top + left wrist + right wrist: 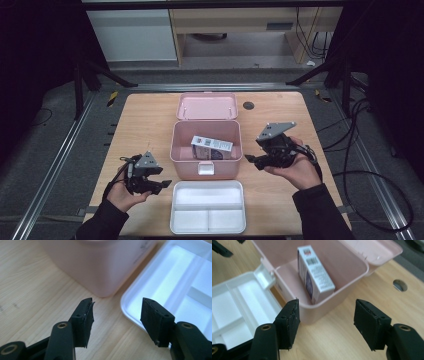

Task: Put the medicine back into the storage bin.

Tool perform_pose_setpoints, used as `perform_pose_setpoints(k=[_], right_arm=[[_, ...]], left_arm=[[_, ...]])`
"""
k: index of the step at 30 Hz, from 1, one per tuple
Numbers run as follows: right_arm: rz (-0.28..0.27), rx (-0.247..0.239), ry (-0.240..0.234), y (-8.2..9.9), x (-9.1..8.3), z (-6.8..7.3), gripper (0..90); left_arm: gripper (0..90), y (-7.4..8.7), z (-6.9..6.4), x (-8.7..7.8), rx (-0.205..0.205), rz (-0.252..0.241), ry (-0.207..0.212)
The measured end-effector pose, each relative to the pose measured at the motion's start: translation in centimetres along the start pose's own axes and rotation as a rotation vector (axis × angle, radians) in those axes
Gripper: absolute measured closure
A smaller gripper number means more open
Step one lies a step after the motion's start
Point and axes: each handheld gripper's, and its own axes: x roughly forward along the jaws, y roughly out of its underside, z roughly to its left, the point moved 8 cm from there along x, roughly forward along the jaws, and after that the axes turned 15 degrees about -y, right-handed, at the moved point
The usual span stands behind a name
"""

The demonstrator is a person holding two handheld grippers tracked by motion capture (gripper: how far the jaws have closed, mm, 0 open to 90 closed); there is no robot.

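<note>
Both tongs stood open and empty: the left gripper [162,184] near the bench's front-left, the right gripper [252,160] right of the pink box [206,162]. A carton [212,146] lay inside.

Open pink box [206,145], white carton [212,148] lying tilted inside, perhaps propped

Print and barcode on the carton [315,272] — nothing legible

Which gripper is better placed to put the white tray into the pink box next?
Left, probably. The left gripper is open beside the tray, whose rim lies right ahead of its jaws. The right gripper, also open, faces the box holding the carton.
</note>
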Motion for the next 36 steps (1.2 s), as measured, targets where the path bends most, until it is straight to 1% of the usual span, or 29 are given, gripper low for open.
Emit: perform_pose_setpoints(k=[5, 7, 8, 10, 11, 13, 16, 18, 20, 24, 29, 32, 36], right_arm=[[0.04, -0.01, -0.011, 2.4, 0.7, 0.4, 39.3], [0.058, -0.027, -0.027, 3.2, 1.2, 0.8, 39.7], [0.066, -0.043, -0.035, 3.7, 1.6, 1.0, 40.3], [0.088, -0.048, -0.057, 4.3, 2.2, 1.6, 40.7], [0.102, -0.06, -0.068, 4.5, 2.5, 1.9, 41.3], [0.127, -0.071, -0.083, 4.9, 3.0, 2.4, 43.0], [0.137, -0.083, -0.117, 5.2, 4.0, 3.1, 45.8], [0.162, -0.099, -0.14, 5.5, 4.7, 3.7, 47.0], [0.171, -0.108, -0.156, 5.6, 5.2, 4.2, 48.2], [0.194, -0.12, -0.192, 6.3, 6.3, 5.2, 51.8], [0.269, -0.151, -0.237, 7.7, 8.1, 6.5, 54.6], [0.297, -0.157, -0.259, 8.0, 8.9, 7.1, 57.1], [0.339, -0.175, -0.27, 8.4, 9.6, 7.5, 61.2]], left_arm=[[44.3, -0.4, -1.8, -0.1, 0.069, -0.004, 0.051], [45.2, -0.5, -2.4, -0.2, 0.096, -0.004, 0.067], [45.7, -0.6, -2.7, -0.2, 0.108, -0.002, 0.075], [46.7, -0.5, -3.2, -0.1, 0.13, 0.002, 0.088], [47.0, -0.5, -3.4, -0.1, 0.146, 0.009, 0.094], [48.2, -0.3, -3.7, 0.1, 0.157, 0.018, 0.102], [49.6, 0.0, -4.5, 0.5, 0.188, 0.041, 0.123], [50.5, 0.1, -5.0, 0.7, 0.204, 0.053, 0.133], [51.8, 0.3, -5.5, 0.9, 0.23, 0.069, 0.141], [54.0, 0.7, -6.2, 1.4, 0.262, 0.099, 0.149], [55.7, 1.2, -6.8, 1.9, 0.294, 0.13, 0.158], [56.2, 1.5, -7.1, 2.3, 0.314, 0.152, 0.165], [58.6, 1.8, -7.2, 2.8, 0.326, 0.185, 0.169]])
